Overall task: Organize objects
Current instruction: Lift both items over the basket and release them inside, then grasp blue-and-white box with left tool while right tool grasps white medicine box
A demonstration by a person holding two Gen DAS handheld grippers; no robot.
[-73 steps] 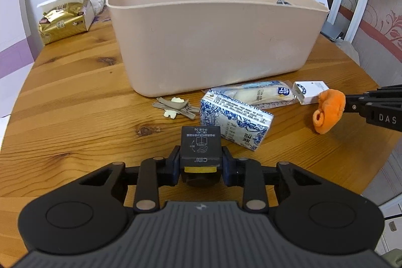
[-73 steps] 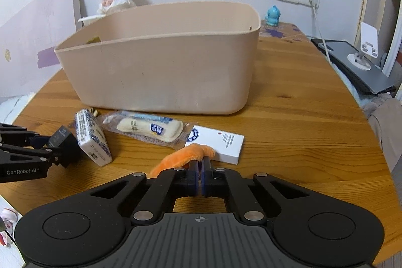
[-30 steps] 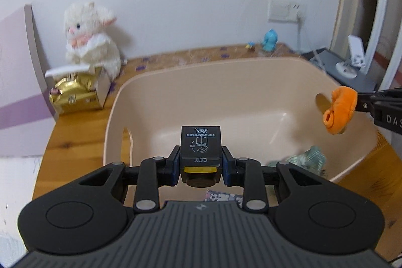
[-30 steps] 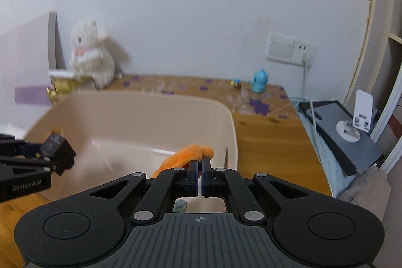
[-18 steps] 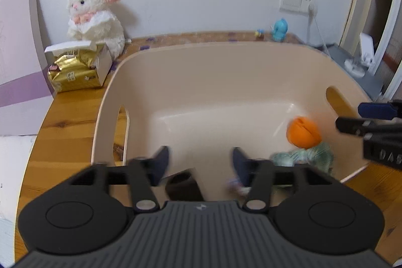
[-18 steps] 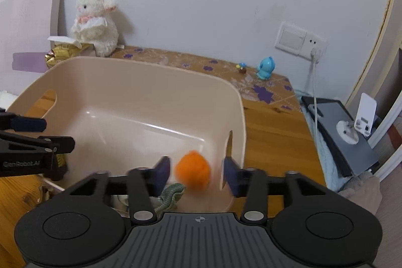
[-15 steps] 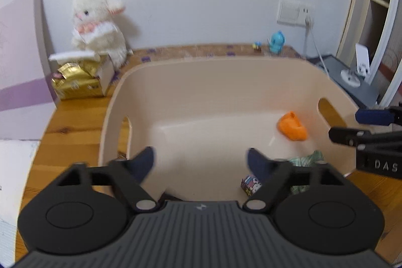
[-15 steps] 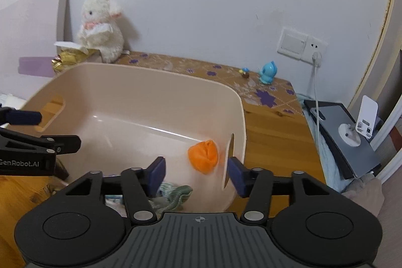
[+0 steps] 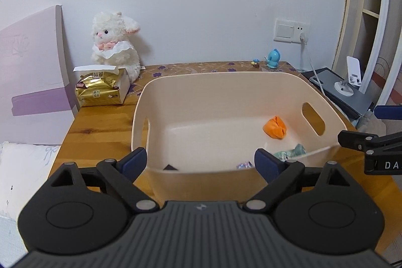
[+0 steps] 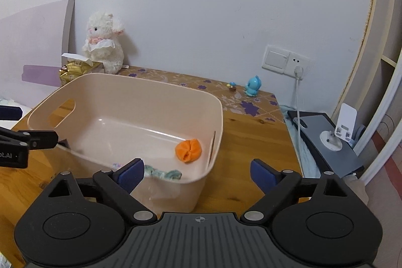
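A beige plastic bin stands on the wooden table. Inside it lie an orange soft toy, a green-patterned cloth, a small patterned item and a black box whose corner shows at the near wall. My left gripper is open and empty above the bin's near rim. My right gripper is open and empty above the bin's right end; it also shows in the left wrist view.
A white plush lamb and a gold tissue pack stand at the back left. A blue figurine sits by the wall socket. A grey device with a white stand lies at the right. A bed is at the left.
Both grippers opened above the bin: the black box and the orange toy dropped into it. Both grippers have since risen and drawn back a little.
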